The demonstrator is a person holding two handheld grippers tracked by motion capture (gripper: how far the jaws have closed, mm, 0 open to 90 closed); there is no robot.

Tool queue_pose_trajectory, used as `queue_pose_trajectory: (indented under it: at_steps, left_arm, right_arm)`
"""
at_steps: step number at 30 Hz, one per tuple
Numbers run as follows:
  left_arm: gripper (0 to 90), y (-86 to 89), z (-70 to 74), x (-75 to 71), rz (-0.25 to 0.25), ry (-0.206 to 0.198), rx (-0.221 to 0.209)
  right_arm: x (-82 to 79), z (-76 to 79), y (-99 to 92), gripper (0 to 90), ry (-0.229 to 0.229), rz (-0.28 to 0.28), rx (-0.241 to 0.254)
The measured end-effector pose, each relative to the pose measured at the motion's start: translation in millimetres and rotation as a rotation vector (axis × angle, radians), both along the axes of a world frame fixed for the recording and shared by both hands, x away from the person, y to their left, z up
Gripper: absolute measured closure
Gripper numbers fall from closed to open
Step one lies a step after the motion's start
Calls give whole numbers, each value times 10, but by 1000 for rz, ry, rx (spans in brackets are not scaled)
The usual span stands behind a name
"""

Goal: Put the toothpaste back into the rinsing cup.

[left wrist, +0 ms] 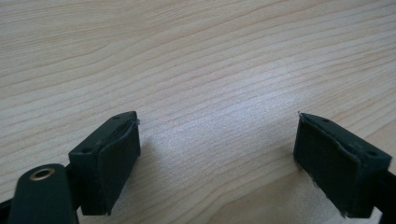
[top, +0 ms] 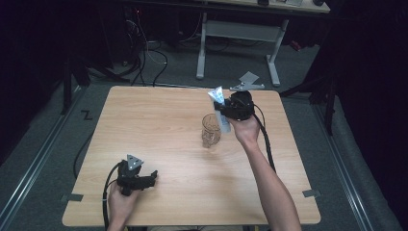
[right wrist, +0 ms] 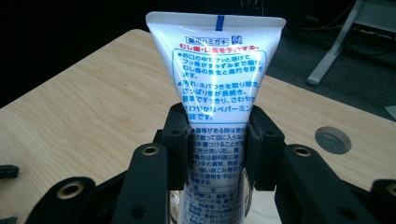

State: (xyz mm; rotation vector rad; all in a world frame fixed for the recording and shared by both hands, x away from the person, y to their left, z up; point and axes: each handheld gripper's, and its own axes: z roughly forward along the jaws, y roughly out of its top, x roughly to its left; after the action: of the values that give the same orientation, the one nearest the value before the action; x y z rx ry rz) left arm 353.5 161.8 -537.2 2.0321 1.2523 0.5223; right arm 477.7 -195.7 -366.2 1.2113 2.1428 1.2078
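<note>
Right gripper [right wrist: 217, 149] is clamped on the white plastic toothpaste tube with blue and red print [right wrist: 215, 88]: the two black pads [right wrist: 176, 140] press on its flat sides about mid-length, crimped wide end sticking up past the fingertips, lower part running down between the jaws toward the camera. In the high view the tube [top: 217, 98] is held roughly upright, slightly tilted, just above and beside the clear glass mug [top: 210, 130], which stands on the light wooden table [top: 159, 125] right of centre; can't tell whether the tube's bottom end touches the glass. Left gripper [left wrist: 217, 163] sits low over bare wood at the near left of the table, jaws wide apart, nothing between the pads [left wrist: 116, 163]; the hand [top: 120, 202] holds it well away from the mug
</note>
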Motion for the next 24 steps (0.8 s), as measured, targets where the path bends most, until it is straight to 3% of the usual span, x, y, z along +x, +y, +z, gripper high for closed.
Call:
queue_pose_trajectory:
  at_steps: [9,24]
  left_arm:
    - [150,1,0,-2,-1,1,0]
    - [150,1,0,-2,-1,0,0]
  right_arm:
    - [97,-35,120,652,-16,-20,-26]
    - [198,-91,161,647,-28,-41,-18]
